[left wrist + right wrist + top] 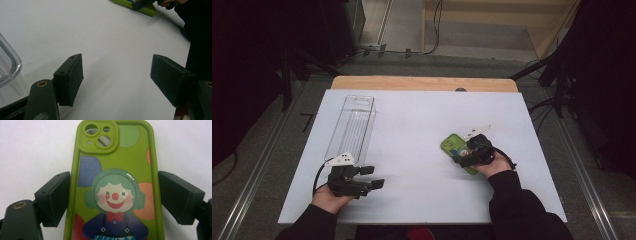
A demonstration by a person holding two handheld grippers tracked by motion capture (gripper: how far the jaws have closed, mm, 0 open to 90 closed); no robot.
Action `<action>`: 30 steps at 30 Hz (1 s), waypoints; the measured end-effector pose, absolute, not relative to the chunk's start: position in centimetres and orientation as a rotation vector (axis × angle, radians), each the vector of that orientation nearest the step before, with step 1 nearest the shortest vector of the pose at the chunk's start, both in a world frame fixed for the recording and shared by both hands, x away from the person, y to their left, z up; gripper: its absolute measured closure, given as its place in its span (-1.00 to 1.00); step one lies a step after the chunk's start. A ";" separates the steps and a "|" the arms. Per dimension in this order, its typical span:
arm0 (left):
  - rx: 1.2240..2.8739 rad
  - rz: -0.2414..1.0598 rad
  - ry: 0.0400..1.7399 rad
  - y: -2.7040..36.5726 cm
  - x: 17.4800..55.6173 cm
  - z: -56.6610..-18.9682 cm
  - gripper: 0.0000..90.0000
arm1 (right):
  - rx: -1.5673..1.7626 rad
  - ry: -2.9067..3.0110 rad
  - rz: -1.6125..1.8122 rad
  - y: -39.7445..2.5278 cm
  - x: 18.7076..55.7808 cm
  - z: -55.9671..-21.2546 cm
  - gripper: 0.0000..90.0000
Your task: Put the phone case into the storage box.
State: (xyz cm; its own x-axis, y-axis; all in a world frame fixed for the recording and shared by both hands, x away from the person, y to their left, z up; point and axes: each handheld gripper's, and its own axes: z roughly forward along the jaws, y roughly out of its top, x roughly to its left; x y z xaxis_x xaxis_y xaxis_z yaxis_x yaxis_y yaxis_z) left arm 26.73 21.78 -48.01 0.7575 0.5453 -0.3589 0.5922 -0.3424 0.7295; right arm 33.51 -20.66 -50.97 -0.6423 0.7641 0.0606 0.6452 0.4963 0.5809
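Note:
A green phone case printed with a clown lies flat, back up, on the white table, right of centre. My right gripper is down over its near end. In the right gripper view the case lies between the gripper's open jaws; the left pad sits at its edge and the right pad close beside it. My left gripper rests open near the front left, nothing between its pads. The case's edge shows far off in the left gripper view.
A clear, empty plastic box lies lengthwise at the table's left, just beyond my left gripper; its rounded corner shows in the left gripper view. Beyond the table's wooden far edge are floor, cables and dark stands.

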 end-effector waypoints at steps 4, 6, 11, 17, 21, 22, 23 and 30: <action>2.020 -0.076 0.862 21.8 26.7 -48.0 -0.40 | 1.259 2.533 0.891 -21.0 33.7 -50.8 -0.69; 2.016 -0.076 0.866 21.8 26.7 -47.9 -0.40 | 1.261 2.528 0.907 -21.2 33.8 -50.6 -0.69; 2.004 -0.081 0.874 21.9 26.7 -47.9 -0.40 | 1.267 2.523 0.950 -21.3 33.7 -49.8 -0.69; 1.990 -0.080 0.876 21.9 26.4 -47.8 -0.46 | 1.283 2.520 0.995 -21.0 33.7 -49.2 -0.69; 1.989 -0.078 0.902 21.7 26.4 -47.7 -0.48 | 1.307 2.521 1.024 -20.9 33.5 -48.8 -0.69; 1.989 -0.078 0.902 21.7 26.4 -47.7 -0.48 | 1.307 2.521 1.024 -20.9 33.5 -48.8 -0.69; 1.985 -0.100 0.917 21.6 26.5 -47.7 -0.48 | 1.308 2.516 1.037 -20.8 33.4 -48.6 -0.69; 1.985 -0.112 0.951 20.8 26.4 -47.3 -0.48 | 1.378 2.500 1.071 -20.6 33.0 -48.0 -0.69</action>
